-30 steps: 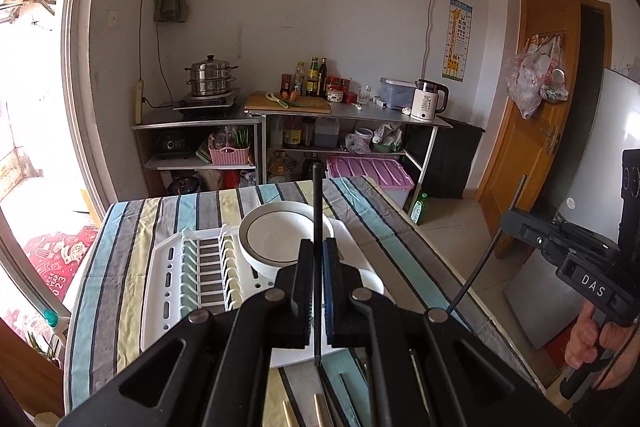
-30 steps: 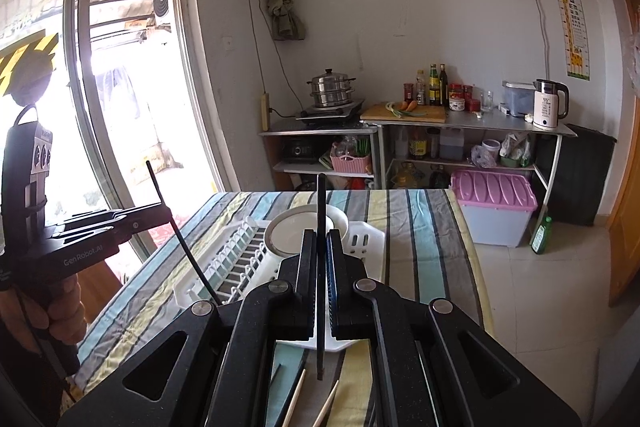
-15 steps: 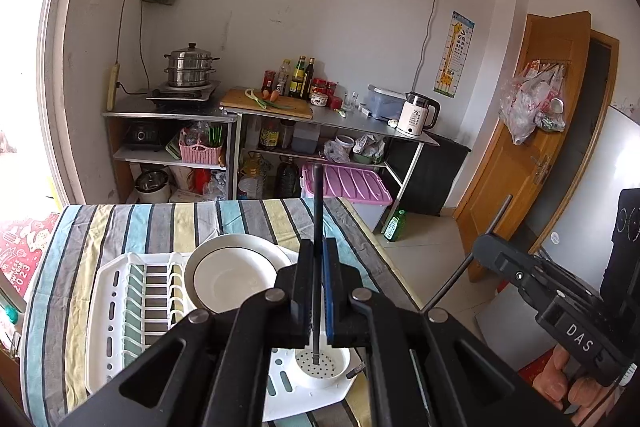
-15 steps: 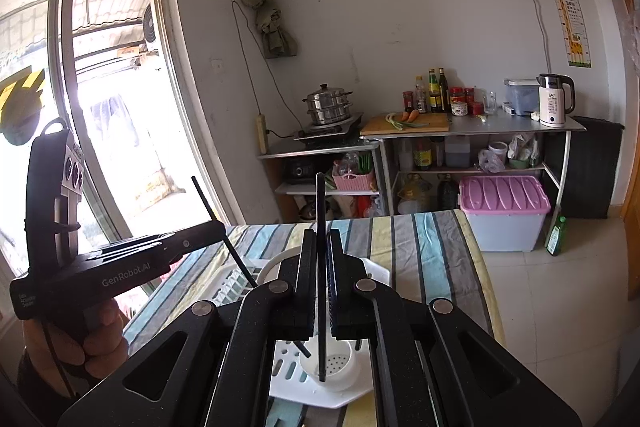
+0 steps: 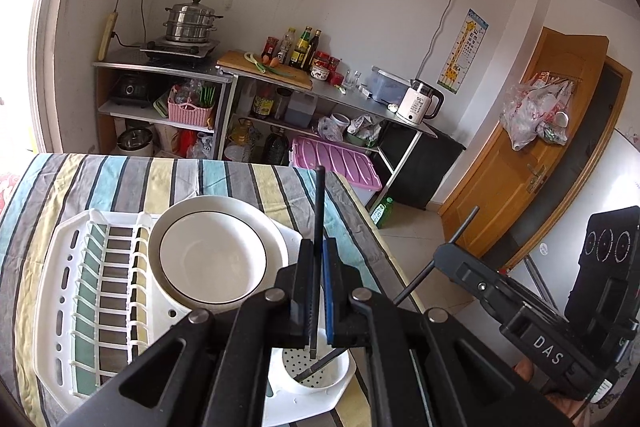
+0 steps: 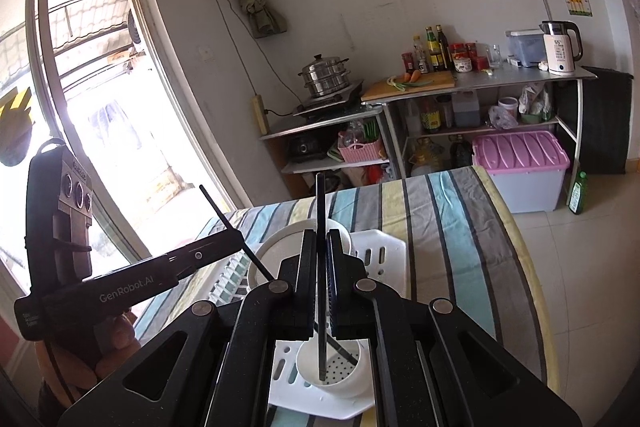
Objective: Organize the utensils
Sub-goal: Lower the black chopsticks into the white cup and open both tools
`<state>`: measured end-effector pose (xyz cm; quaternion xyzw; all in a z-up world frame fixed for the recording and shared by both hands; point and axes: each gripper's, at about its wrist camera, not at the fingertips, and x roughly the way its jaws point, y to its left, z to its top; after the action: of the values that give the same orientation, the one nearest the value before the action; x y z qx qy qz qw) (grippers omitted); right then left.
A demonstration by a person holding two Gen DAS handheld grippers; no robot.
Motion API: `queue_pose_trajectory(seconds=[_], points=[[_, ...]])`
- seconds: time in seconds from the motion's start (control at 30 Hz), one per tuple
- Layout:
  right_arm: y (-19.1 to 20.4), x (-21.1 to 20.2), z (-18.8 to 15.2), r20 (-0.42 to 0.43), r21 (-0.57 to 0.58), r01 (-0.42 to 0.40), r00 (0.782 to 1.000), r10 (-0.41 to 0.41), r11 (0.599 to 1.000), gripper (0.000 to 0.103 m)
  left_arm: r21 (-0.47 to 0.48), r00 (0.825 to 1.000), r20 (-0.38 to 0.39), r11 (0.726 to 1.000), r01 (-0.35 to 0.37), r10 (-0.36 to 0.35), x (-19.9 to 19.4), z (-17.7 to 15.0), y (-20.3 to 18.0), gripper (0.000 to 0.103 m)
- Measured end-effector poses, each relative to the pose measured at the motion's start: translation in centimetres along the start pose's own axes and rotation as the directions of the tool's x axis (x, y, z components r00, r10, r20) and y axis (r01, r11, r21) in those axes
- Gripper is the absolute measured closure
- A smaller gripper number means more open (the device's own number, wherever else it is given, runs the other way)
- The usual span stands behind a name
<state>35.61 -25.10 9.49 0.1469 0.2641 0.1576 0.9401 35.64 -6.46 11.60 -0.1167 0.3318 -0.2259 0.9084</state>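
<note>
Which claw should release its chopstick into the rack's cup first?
Right, narrowly. Right claw holds the right chopstick tip centred in the perforated cup; left claw has the left chopstick slanted, near the wall.

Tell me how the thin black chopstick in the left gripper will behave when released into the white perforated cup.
The thin black chopstick looks straight, so probably stiff. It is slender and smooth, so likely light and slippery. Released from the left gripper into the white perforated cup, it would probably lean against the rim.
</note>
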Motion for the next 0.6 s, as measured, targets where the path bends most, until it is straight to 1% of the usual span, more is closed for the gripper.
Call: queue_pose_trajectory(seconds=[0.1, 0.23, 0.33, 0.4, 0.6], points=[[-0.6, 0.6, -0.7, -0.017, 0.011, 0.006, 1.000, -0.006, 1.000, 0.099, -0.013, 1.000, -0.012, 1.000, -0.001, 0.001, 0.5, -0.6, 0.6, 0.098], [-1.4, 0.6, -1.1, -0.017, 0.020, 0.020, 1.000, -0.019, 1.000, 0.099, -0.023, 1.000, -0.018, 1.000, -0.011, 0.011, 0.7, -1.2, 1.3, 0.098], [-2.1, 0.5, -1.1, -0.019, 0.022, 0.044, 0.999, -0.044, 0.999, 0.098, -0.031, 1.000, -0.016, 0.999, -0.016, 0.016, 0.3, -1.4, 1.9, 0.098], [-2.6, 0.4, -1.1, -0.024, 0.027, 0.060, 0.998, -0.060, 0.998, 0.098, -0.024, 0.999, -0.016, 0.999, -0.031, 0.031, 0.0, -1.7, 2.2, 0.098], [-4.1, -0.1, -1.4, -0.042, 0.040, 0.097, 0.995, -0.096, 0.994, 0.097, -0.041, 0.998, -0.020, 0.997, -0.062, 0.061, -0.7, -2.7, 4.0, 0.097]])
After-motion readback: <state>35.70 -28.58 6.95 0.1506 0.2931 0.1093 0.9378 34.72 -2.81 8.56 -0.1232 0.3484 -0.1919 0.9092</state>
